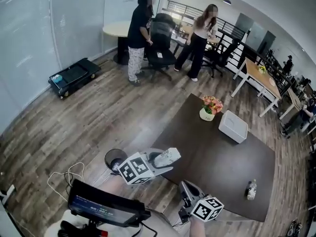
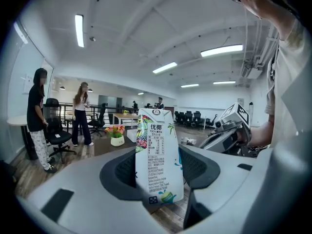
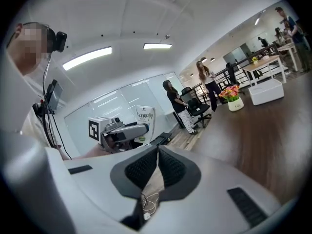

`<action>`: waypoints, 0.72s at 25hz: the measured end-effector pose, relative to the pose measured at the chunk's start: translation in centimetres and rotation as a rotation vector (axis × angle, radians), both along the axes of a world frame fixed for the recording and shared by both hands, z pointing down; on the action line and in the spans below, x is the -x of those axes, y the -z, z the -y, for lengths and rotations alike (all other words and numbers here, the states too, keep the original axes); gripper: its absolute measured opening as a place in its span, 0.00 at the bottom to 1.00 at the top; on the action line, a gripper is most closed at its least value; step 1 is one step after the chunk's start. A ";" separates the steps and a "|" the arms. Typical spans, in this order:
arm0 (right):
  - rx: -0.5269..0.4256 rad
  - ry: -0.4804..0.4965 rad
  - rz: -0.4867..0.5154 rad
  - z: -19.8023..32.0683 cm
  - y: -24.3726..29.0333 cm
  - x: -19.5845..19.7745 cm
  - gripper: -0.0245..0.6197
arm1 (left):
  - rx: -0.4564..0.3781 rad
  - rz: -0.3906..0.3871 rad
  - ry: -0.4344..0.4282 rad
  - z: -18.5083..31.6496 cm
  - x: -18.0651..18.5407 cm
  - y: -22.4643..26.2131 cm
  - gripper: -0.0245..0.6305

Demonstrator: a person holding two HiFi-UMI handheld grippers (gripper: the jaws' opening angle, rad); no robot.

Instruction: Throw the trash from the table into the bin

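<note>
Head view: a dark, smooth rectangular table (image 1: 217, 152) fills the right side, on a wood-plank floor (image 1: 98, 112). A round black bin (image 1: 115, 158) stands just off its near left corner. The left gripper (image 2: 158, 177) has its jaws partly apart, ribbed pads clamped on an upright printed paper carton (image 2: 157, 140), right of the bin. The right gripper (image 3: 157, 165) has its jaws together, empty. A small bottle (image 1: 251, 189) sits at the table's near right.

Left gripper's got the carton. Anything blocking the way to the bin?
Nothing visible does. The carton sits in the left gripper near the table edge, and the bin stands on bare floor just beside it. A white cable lies beyond the bin, off that line.
</note>
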State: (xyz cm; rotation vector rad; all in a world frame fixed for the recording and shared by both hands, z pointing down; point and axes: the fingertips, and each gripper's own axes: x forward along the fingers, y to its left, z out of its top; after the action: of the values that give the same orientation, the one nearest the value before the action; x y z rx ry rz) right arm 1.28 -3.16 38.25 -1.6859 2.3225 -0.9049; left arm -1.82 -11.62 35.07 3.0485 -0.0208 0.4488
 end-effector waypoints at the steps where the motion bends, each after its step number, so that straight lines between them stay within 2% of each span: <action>1: 0.000 0.008 0.008 -0.4 -0.1 0.0 0.07 | -0.001 0.004 0.011 -0.4 0.2 0.1 0.38; 5: 0.010 0.028 0.043 -2.8 -1.3 -1.4 0.07 | 0.022 0.015 0.043 -2.5 -0.7 -0.4 0.38; 10: -0.008 0.052 0.085 -4.4 -3.5 -5.9 0.07 | 0.058 0.034 0.105 -3.2 -3.7 -2.2 0.38; 14: 0.042 -0.025 0.126 -10.5 -2.1 -7.9 0.07 | 0.096 0.057 0.082 -7.6 -5.3 -1.3 0.38; 18: 0.057 -0.088 0.132 -14.8 -2.8 -11.1 0.07 | 0.136 0.070 0.031 -11.2 -7.9 -2.7 0.38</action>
State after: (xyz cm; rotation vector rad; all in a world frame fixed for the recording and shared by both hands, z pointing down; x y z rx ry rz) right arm 12.33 11.61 41.01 -1.6807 2.1403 -1.0405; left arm 6.08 -0.46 37.82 2.8943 -0.0383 0.5310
